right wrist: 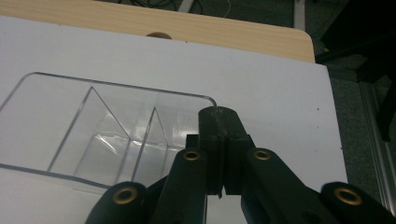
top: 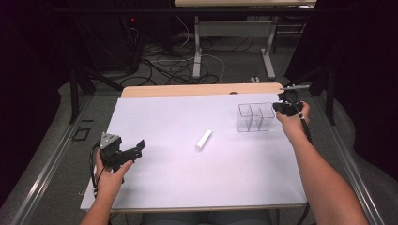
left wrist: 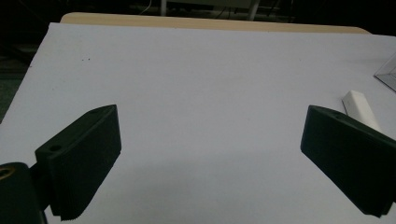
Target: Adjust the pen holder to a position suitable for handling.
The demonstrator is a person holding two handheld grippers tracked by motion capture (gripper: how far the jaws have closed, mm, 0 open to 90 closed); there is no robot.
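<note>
A clear plastic box (top: 256, 117) with three compartments stands at the right of the white sheet. My right gripper (top: 278, 108) is at the box's right end. In the right gripper view the jaws of the right gripper (right wrist: 218, 114) are shut together on the box's (right wrist: 93, 126) end wall at its rounded corner. A small white block (top: 203, 139) lies flat near the middle of the sheet. My left gripper (top: 136, 149) hovers at the left side, open wide and holding nothing. In the left gripper view the left gripper (left wrist: 212, 135) faces bare sheet, and the white block (left wrist: 360, 108) lies just beyond its right jaw.
The white sheet (top: 187, 178) covers a wooden table whose far edge (top: 202, 89) shows as a strip. Beyond it are the floor, cables and another table's legs (top: 197, 51). A corner of the clear box (left wrist: 387, 74) shows at the right edge of the left gripper view.
</note>
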